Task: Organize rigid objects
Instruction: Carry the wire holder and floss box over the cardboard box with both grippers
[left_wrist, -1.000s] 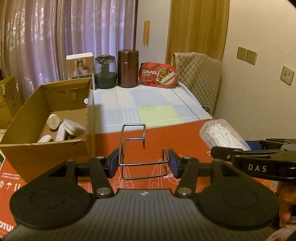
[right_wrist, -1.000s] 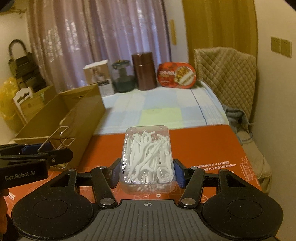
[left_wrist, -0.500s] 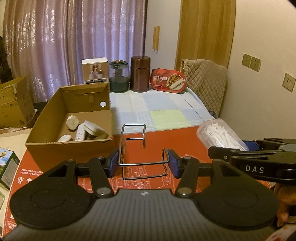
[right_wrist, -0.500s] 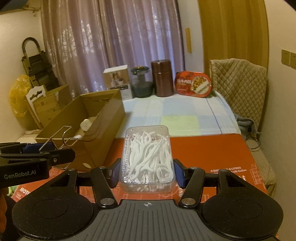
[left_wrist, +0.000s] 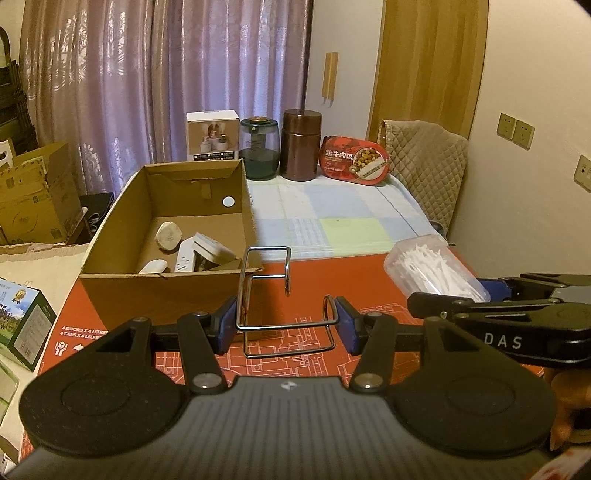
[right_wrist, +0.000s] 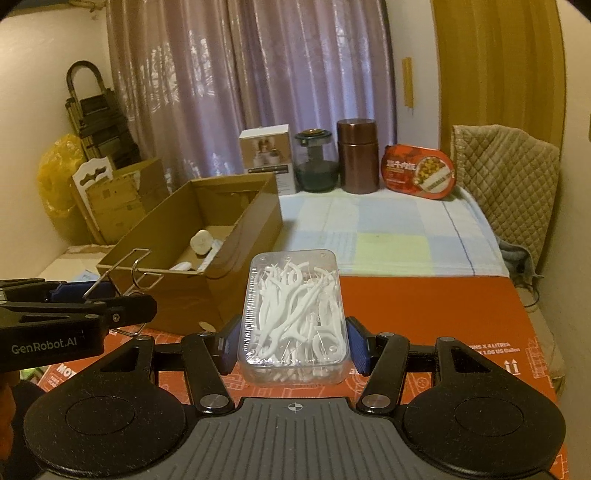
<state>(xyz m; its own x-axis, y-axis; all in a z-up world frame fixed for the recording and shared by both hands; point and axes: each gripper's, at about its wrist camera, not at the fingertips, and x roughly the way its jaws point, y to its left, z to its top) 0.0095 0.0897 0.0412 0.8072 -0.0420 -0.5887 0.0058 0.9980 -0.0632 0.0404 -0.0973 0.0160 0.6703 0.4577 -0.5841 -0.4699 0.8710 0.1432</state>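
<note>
I'm holding a wire rack (left_wrist: 284, 295) clamped in my left gripper (left_wrist: 286, 325), a clear box of floss picks (right_wrist: 293, 317) clamped in my right gripper (right_wrist: 293, 345), both hanging above the red board (right_wrist: 424, 314), an open cardboard box (left_wrist: 166, 229) sitting just beyond the rack

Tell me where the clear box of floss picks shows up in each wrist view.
Left wrist: box of floss picks at right edge, held in the right gripper.
Right wrist: bottom centre, between that gripper's blue pads.
Shared landmark: open cardboard box, left of it in both.
</note>
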